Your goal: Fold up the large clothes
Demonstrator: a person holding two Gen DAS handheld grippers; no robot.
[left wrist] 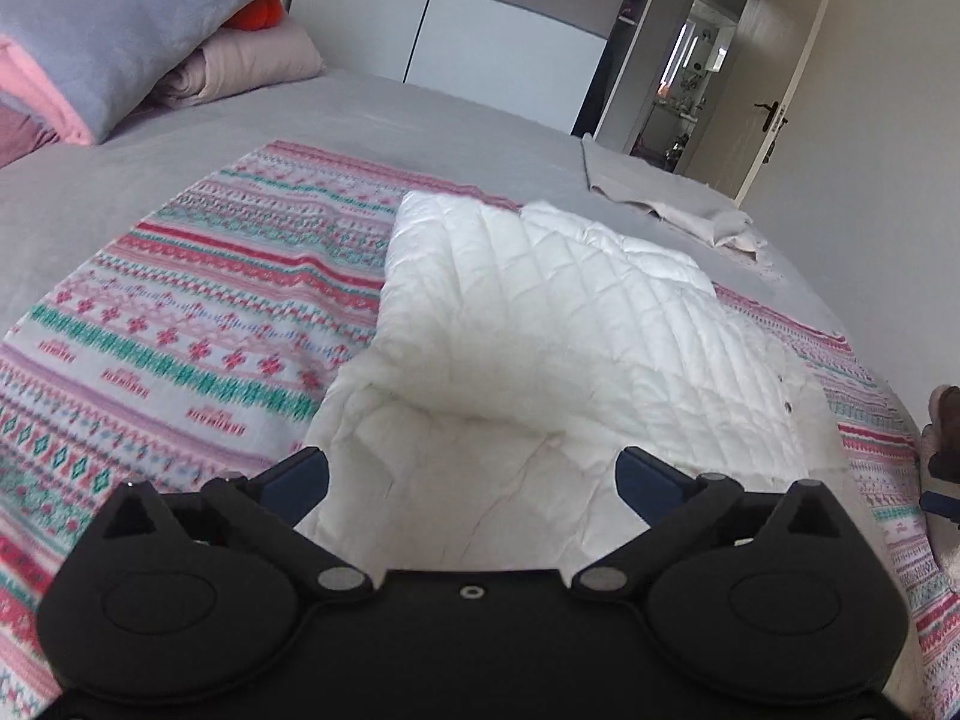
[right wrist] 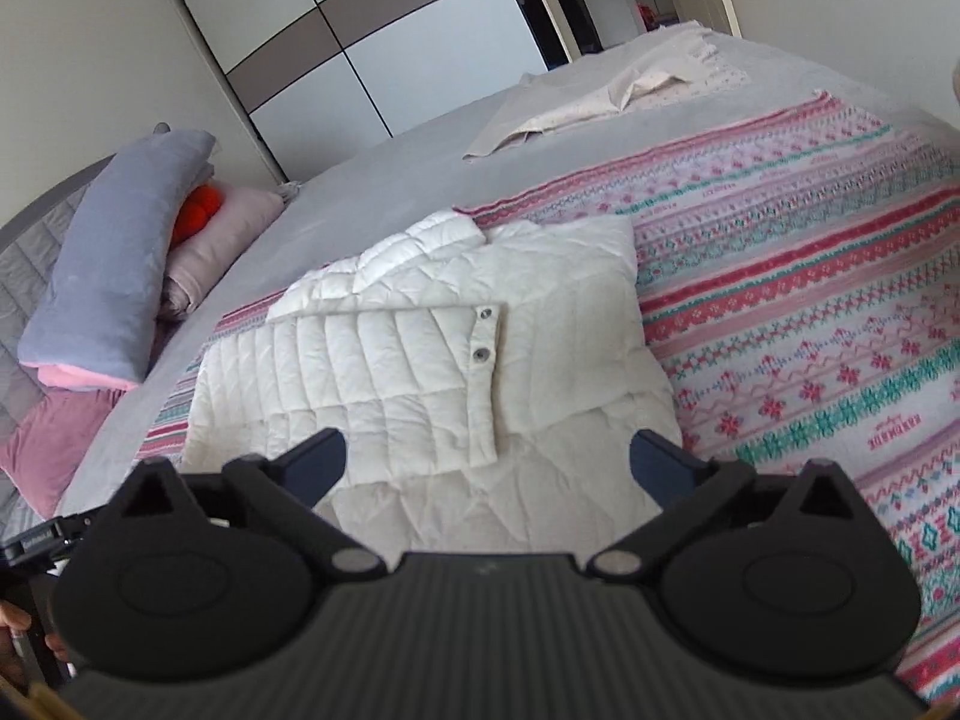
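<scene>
A single white quilted puffer jacket [right wrist: 432,360] was seen lying partly folded on a pink, teal and white patterned blanket [right wrist: 810,312] spread over the grey-sheeted bed [left wrist: 372,114], presumably to give it a flat, clean folding surface. One panel with two metal snap buttons [right wrist: 483,333] had been laid across the body, so the fold was judged well under way. The black two-finger left gripper [left wrist: 473,483] and the black two-finger right gripper [right wrist: 487,462] were both held just above the jacket's near edge, jaws spread wide apart with nothing clamped between them, likely in readiness for a fresh grasp. One beige cloth [right wrist: 576,102] was left crumpled near the far edge. Several pillows [left wrist: 114,30] were stacked at the head, out of the way.
</scene>
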